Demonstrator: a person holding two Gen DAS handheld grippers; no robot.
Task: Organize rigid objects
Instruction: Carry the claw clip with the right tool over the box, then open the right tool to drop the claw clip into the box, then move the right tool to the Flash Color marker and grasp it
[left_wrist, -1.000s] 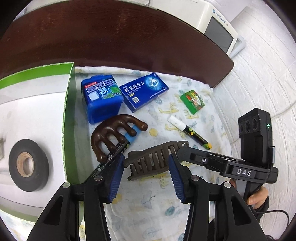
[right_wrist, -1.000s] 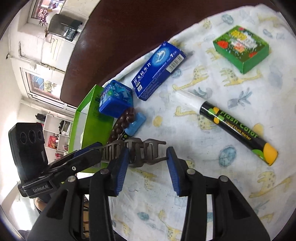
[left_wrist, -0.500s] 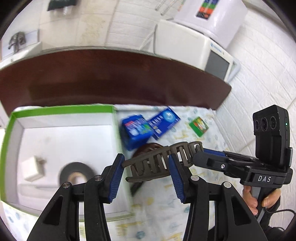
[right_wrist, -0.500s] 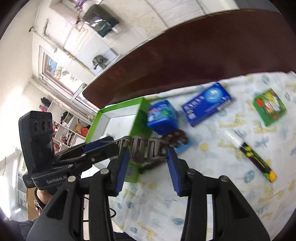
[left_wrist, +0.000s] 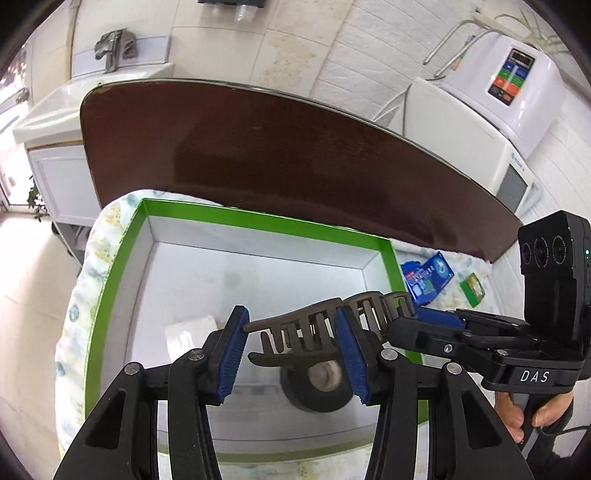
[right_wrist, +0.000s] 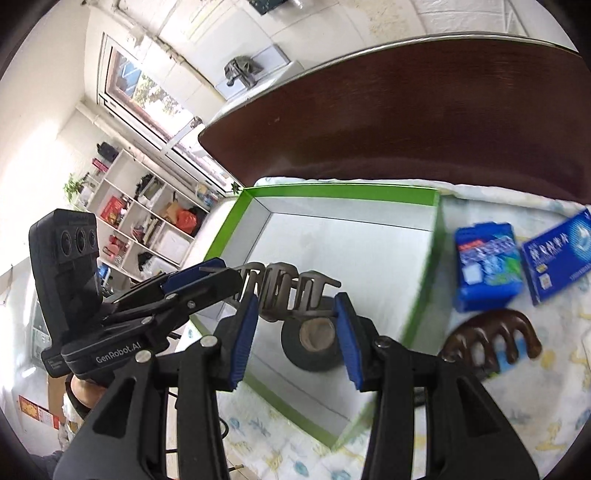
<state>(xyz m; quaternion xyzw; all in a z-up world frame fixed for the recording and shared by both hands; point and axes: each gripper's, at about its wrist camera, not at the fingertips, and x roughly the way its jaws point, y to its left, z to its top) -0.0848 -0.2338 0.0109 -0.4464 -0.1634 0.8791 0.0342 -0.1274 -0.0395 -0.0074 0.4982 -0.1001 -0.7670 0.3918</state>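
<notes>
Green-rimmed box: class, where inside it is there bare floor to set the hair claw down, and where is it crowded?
Bare: the far half of the box, up to its back wall. Crowded: the near part, with the tape roll and a small white item.

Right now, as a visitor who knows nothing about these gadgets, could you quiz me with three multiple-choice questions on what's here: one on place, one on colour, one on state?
1. Where is the hair claw clip?
A. Lying on the cloth
B. Held above the box
C. On the shelf

2. What colour is the box rim?
A. Green
B. Red
C. Black

3. How is the tape roll lying?
A. On edge
B. Flat inside the box
C. Hanging

B: both the left gripper and right gripper carry it over the box.
A: the edge is bright green.
B: its hole faces up.
</notes>
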